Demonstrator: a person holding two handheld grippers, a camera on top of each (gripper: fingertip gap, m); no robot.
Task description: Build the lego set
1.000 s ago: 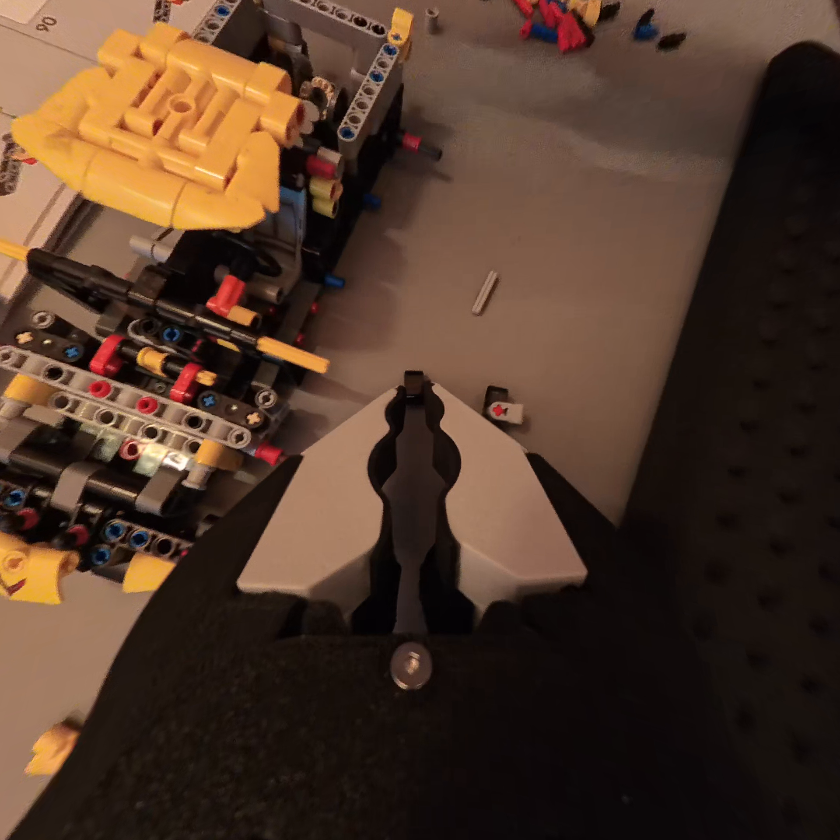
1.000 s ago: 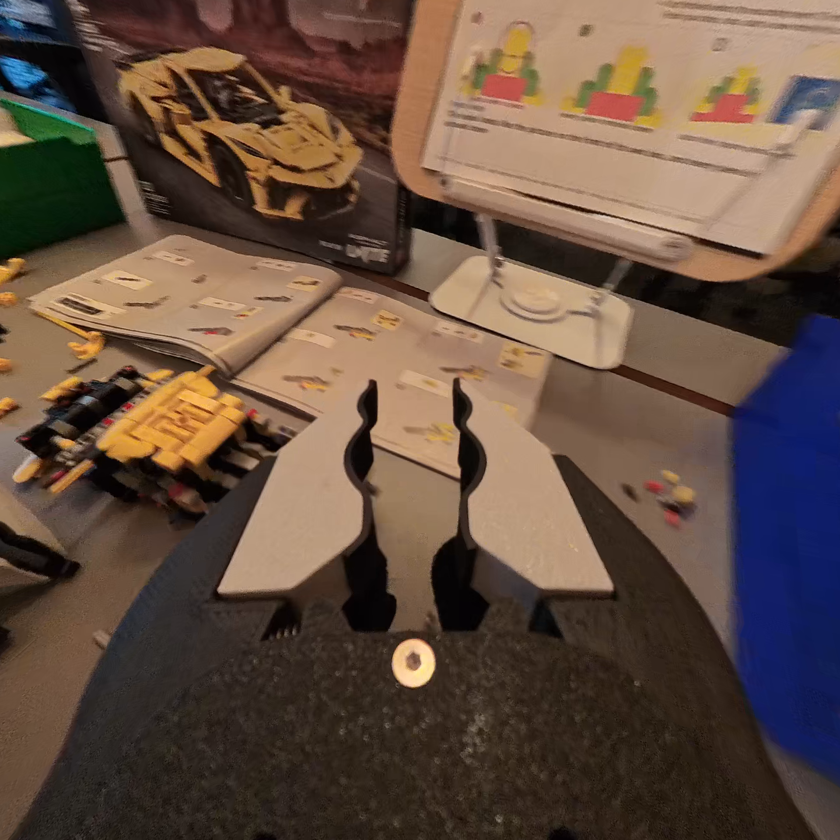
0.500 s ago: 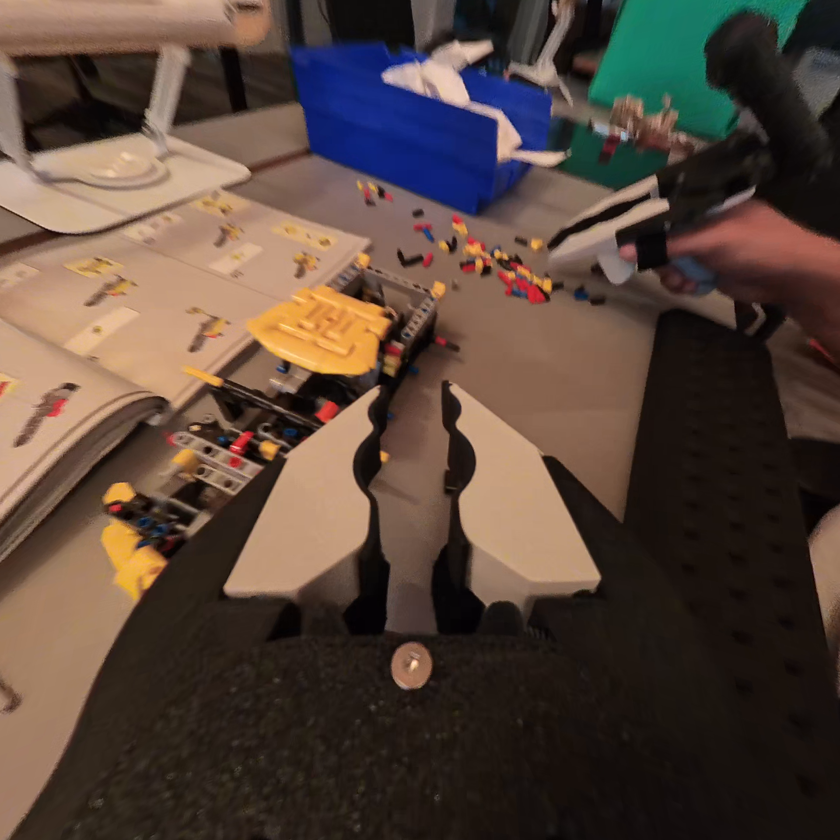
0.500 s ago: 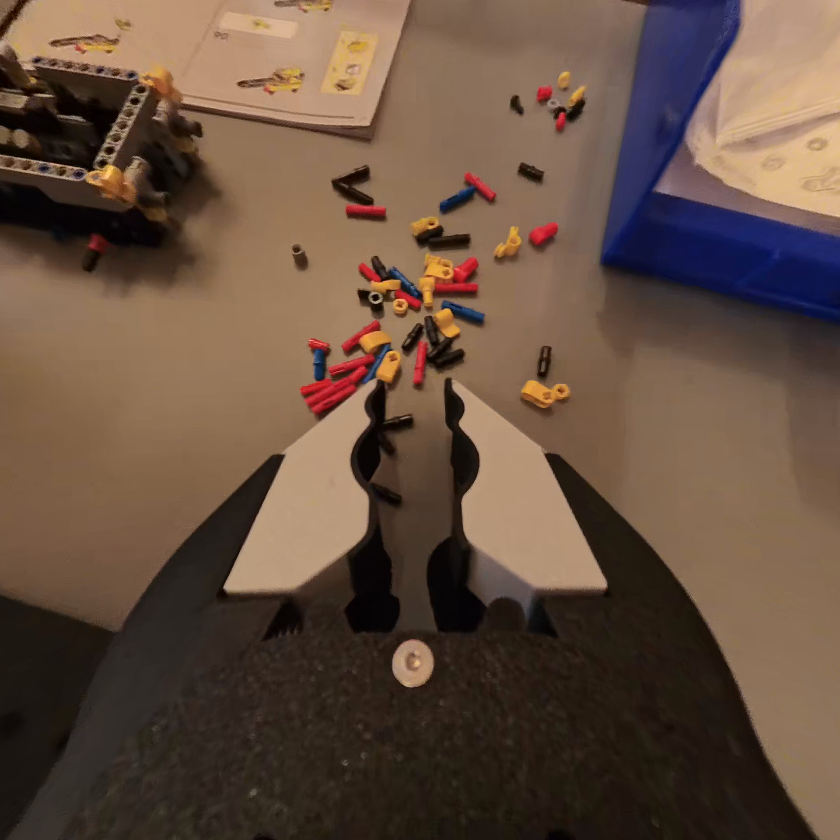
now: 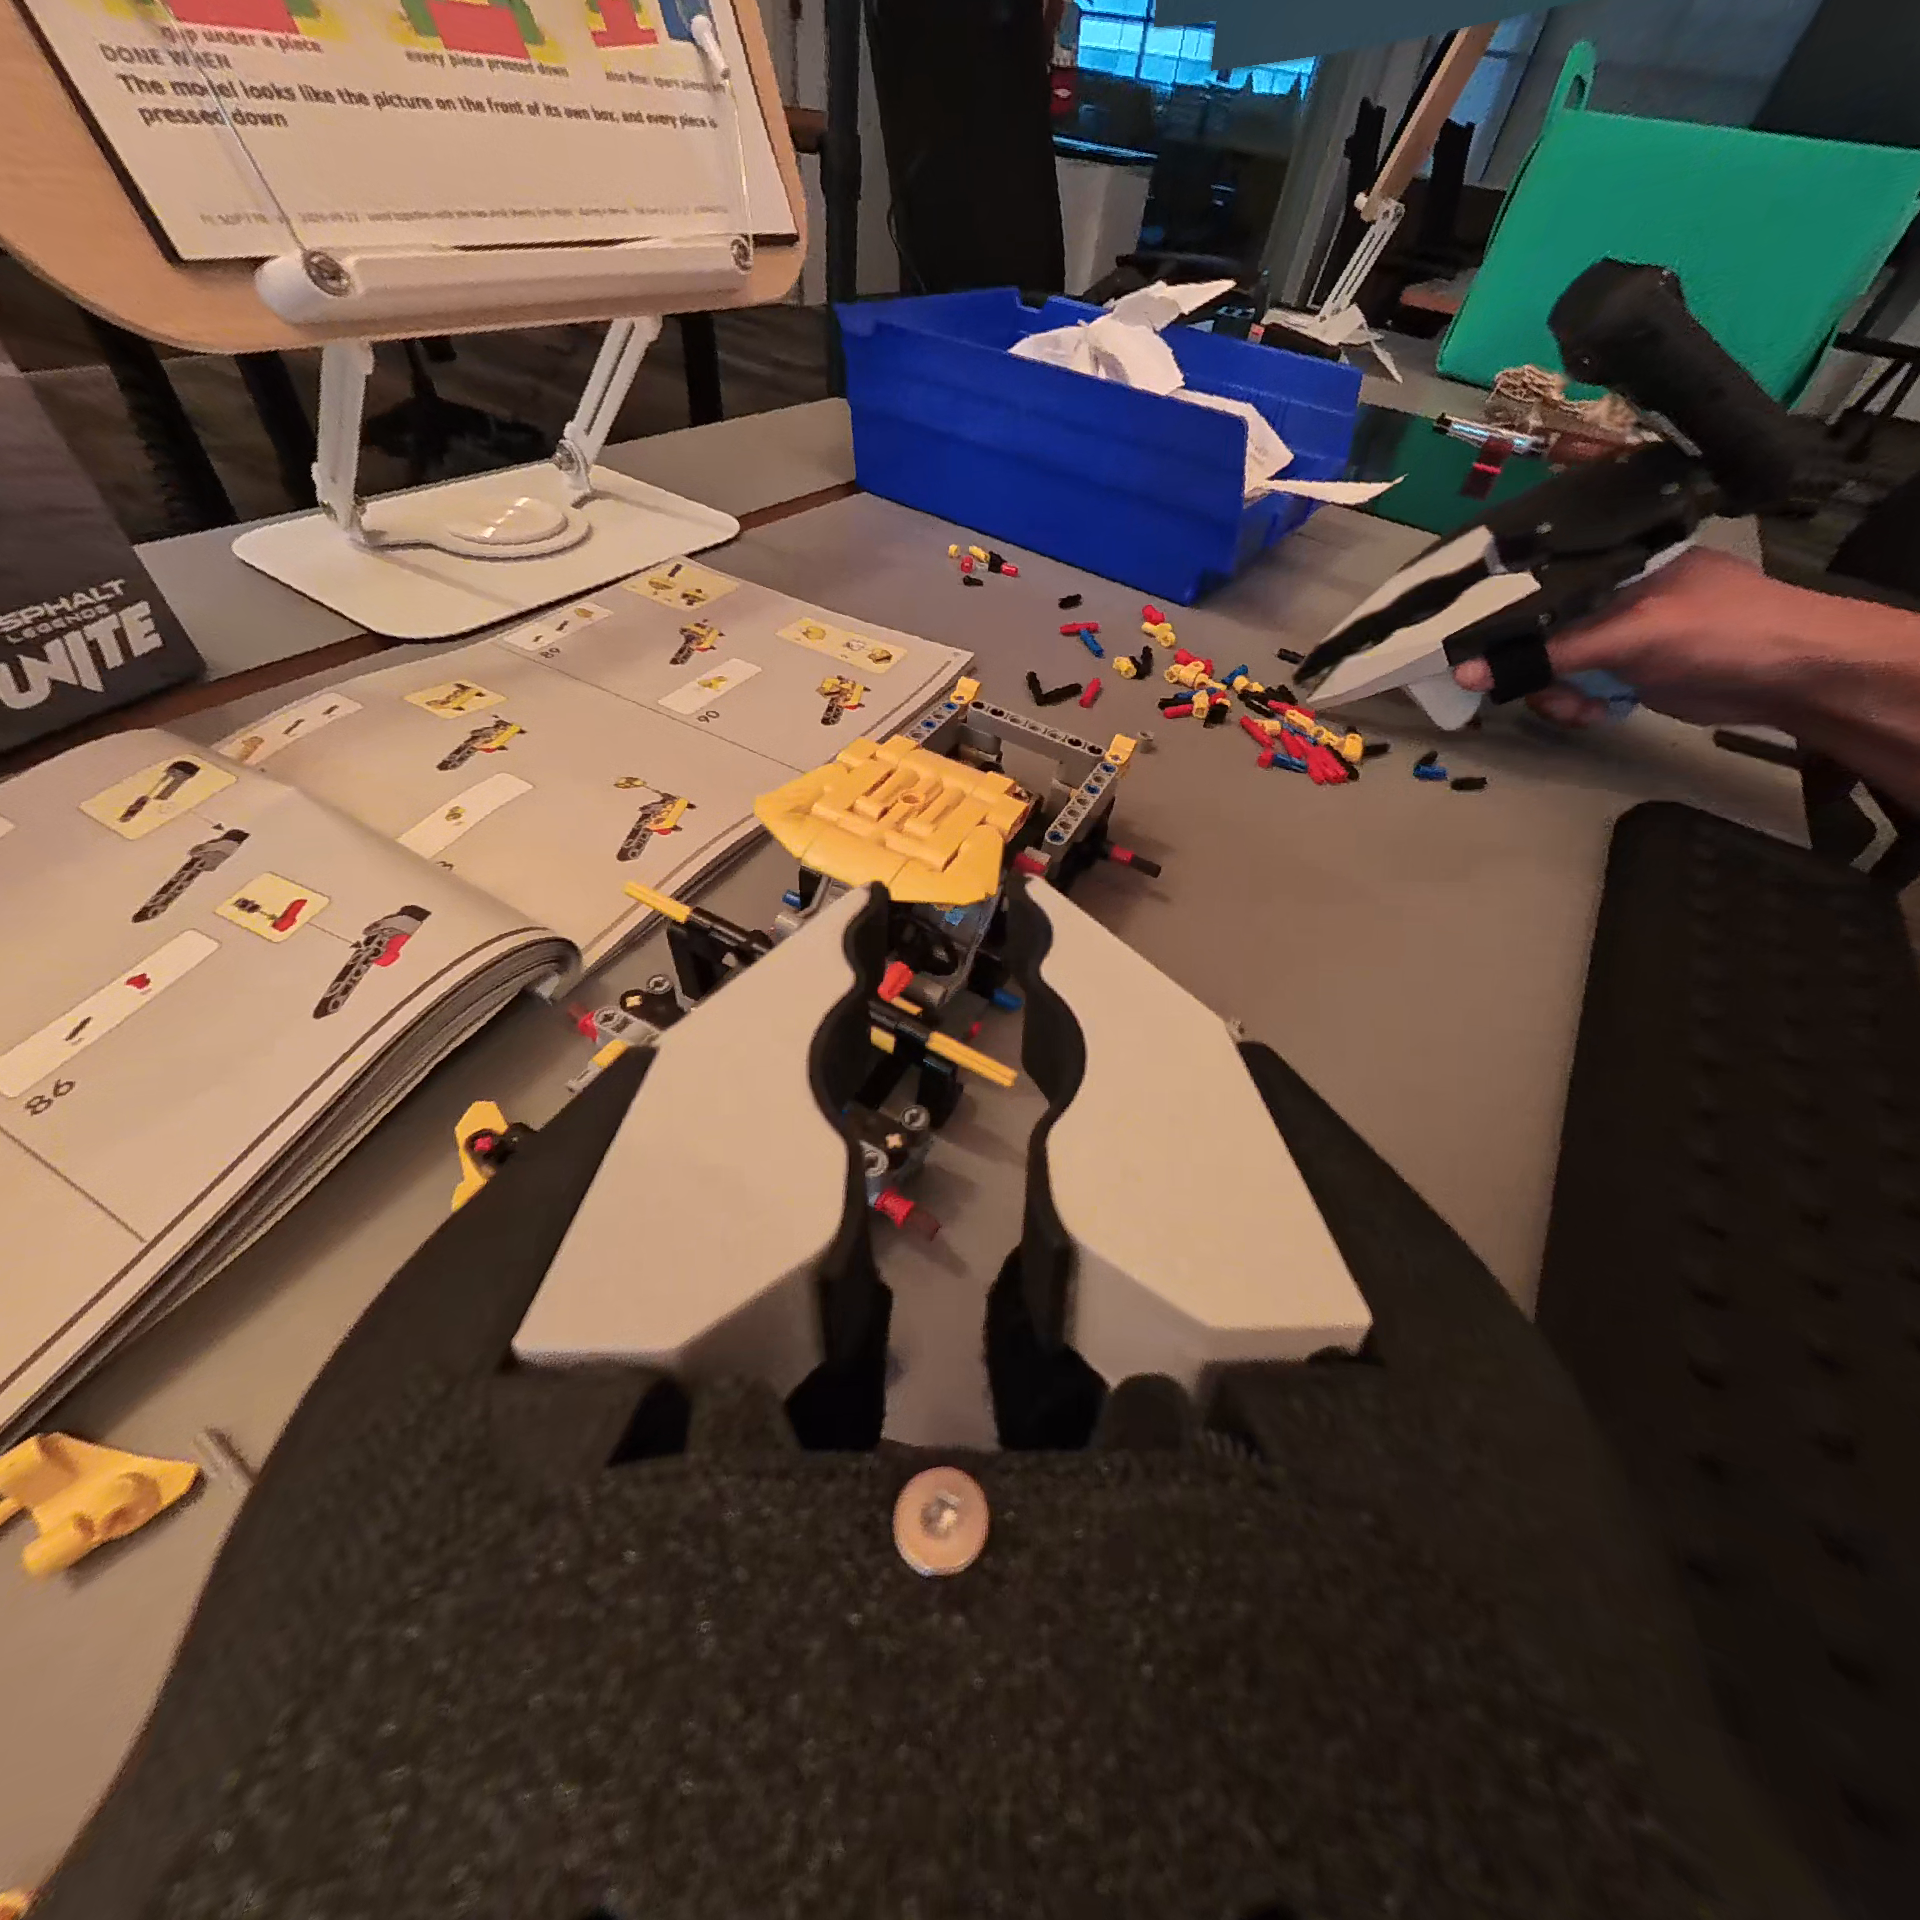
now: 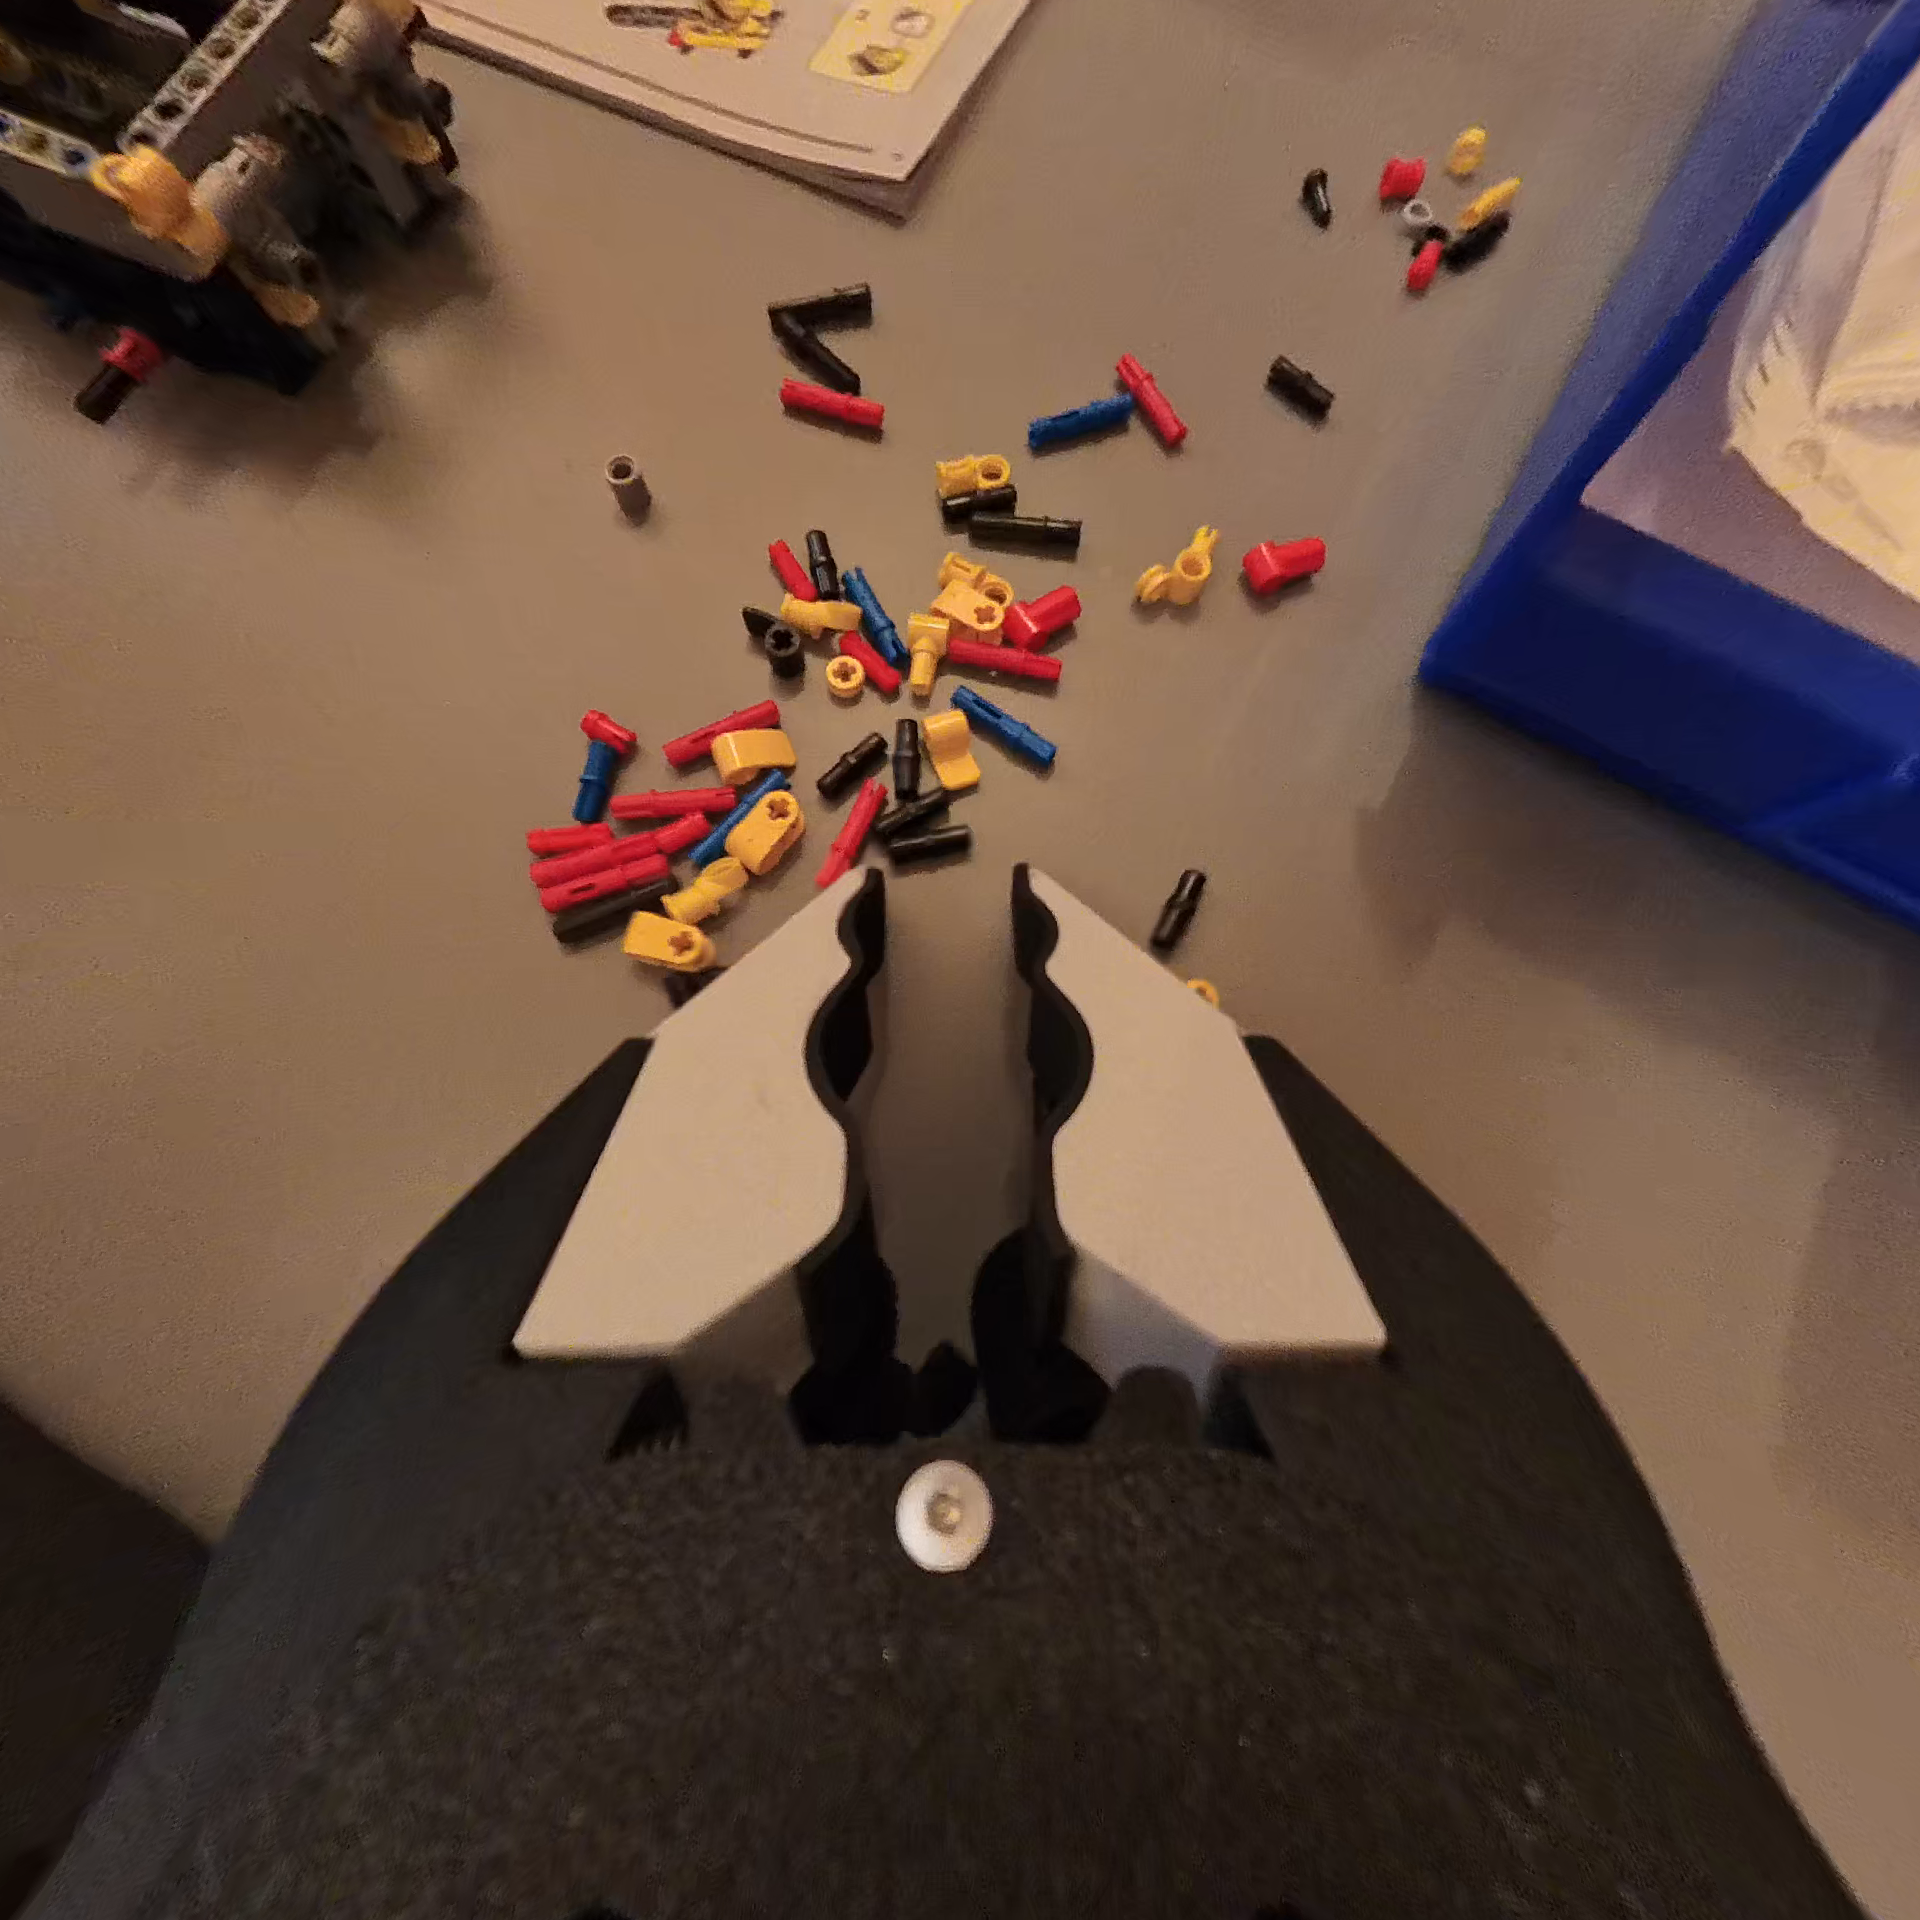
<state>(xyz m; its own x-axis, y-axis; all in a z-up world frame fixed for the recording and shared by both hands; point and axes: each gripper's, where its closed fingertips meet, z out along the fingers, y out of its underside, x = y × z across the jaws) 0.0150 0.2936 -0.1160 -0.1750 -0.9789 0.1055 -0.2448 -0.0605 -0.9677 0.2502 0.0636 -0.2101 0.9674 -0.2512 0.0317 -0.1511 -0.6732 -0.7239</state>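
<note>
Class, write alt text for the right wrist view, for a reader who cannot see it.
An open, empty grey two-finger right claw hovers over a scatter of small red, blue, black and yellow plastic lego pins and connectors on a grey table. A partly built grey and black lego frame sits upper left, a blue plastic bin at right.

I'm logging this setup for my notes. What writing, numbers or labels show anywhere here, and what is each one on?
I won't copy out any wording; these things carry it.
Printed sheet on the stand: several lines of print, legible.
Dark box at the far left: large white lettering.
Open booklet: small numbers beside the drawings.
Booklet corner in the right wrist view: too blurred to read.
</note>
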